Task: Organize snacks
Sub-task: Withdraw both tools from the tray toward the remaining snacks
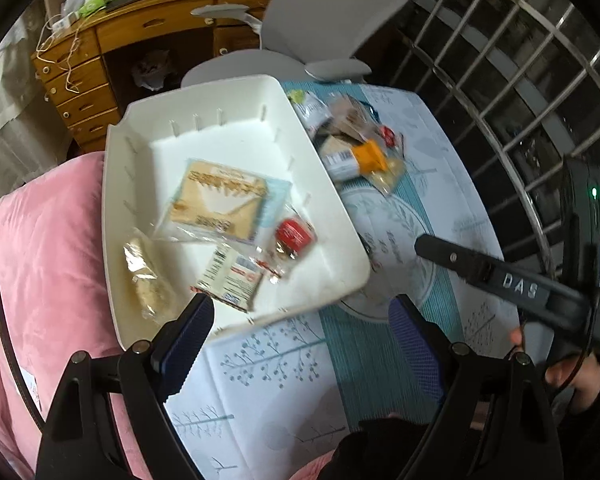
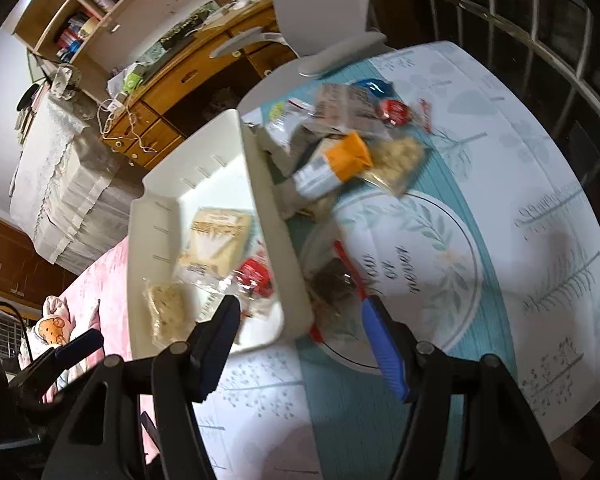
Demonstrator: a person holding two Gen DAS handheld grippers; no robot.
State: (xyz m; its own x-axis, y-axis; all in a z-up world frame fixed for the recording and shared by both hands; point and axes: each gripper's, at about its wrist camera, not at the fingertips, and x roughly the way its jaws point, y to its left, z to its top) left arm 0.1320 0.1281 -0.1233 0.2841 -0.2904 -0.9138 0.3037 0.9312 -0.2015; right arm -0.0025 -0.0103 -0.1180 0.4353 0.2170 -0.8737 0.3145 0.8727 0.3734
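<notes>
**Mia:** Look at the left gripper (image 1: 300,320). Are its jaws apart?

**Ben:** Yes, wide apart. Nothing sits between the blue pads (image 1: 188,336). They hang over the near edge of the white tray (image 1: 236,92) and the tablecloth (image 1: 460,184). They grab nothing.

**Mia:** And the right gripper (image 2: 300,344)?

**Ben:** Its jaws are apart too, but not as wide. There is a clear snack pack with a red edge (image 2: 336,284) lying on the cloth, right by the tray's side. The right blue pad (image 2: 384,352) is at that pack's near end. The picture is smeary, so I cannot tell if the pad touches it. The pads do not squeeze it.

**Mia:** Where are the snacks?

**Ben:** Some are in the tray. There is a big tan packet (image 1: 220,200), a small red sweet (image 1: 294,234), a white packet with a bar code (image 1: 230,276) and a pale crumbly bar in clear wrap (image 1: 152,280).

**Mia:** And the others?

**Ben:** A pile of snacks (image 1: 352,136) lies on the cloth, just past the tray's far right corner. One has an orange end (image 1: 370,156). It touches the ones beside it.

**Mia:** What is around the table?

**Ben:** A pink blanket (image 1: 48,264) on the left. A grey chair (image 1: 324,12) is behind the table, and a wooden desk (image 1: 100,52) behind that.

**Mia:** I see a hand (image 1: 576,380) too, at the right edge, with the other gripper.
</notes>
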